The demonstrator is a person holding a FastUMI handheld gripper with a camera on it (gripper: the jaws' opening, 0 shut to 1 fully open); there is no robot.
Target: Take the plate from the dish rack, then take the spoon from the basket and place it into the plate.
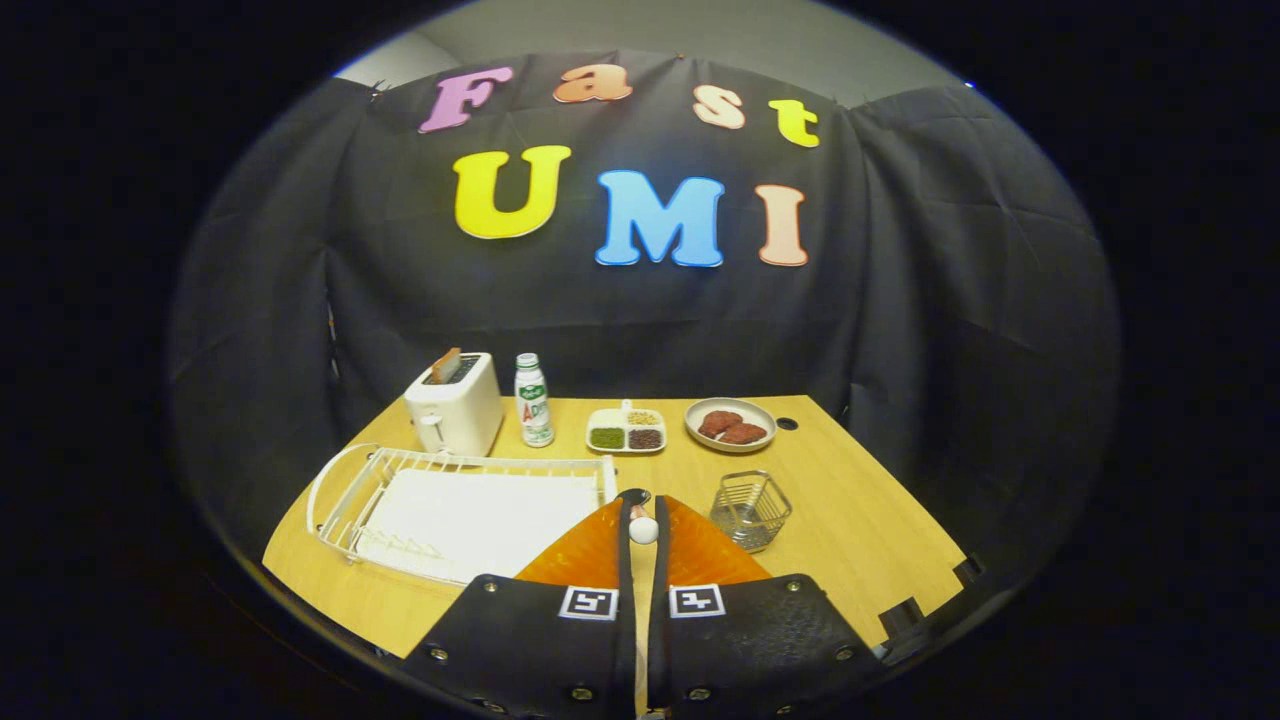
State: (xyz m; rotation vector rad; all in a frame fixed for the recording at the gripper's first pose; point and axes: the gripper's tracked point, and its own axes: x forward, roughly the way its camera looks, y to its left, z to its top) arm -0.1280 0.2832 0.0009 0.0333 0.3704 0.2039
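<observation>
The spoon (641,524), as I read it, sat pinched between the fingers, just off the dish rack's (352,487) near right corner. What showed of it was a pale knob in the slit and a dark rounded end poking out past the tips. The gripper (640,515) had its fingers drawn almost together, both pressing on that slim piece, with a thin gap between them.

To the right of the dish rack stood the wire basket (751,510), with nothing I could make out inside. Beyond the rack, a plate (731,423) carried two reddish patties; I could not tell whether that was the plate meant.

I judged the spoon light, stiff and rather slick, so it could pivot or slide in a narrow pinch. A hold on the handle near its middle seemed best to me, with the bowl end left free. The rack's bed looked white and flat.
</observation>
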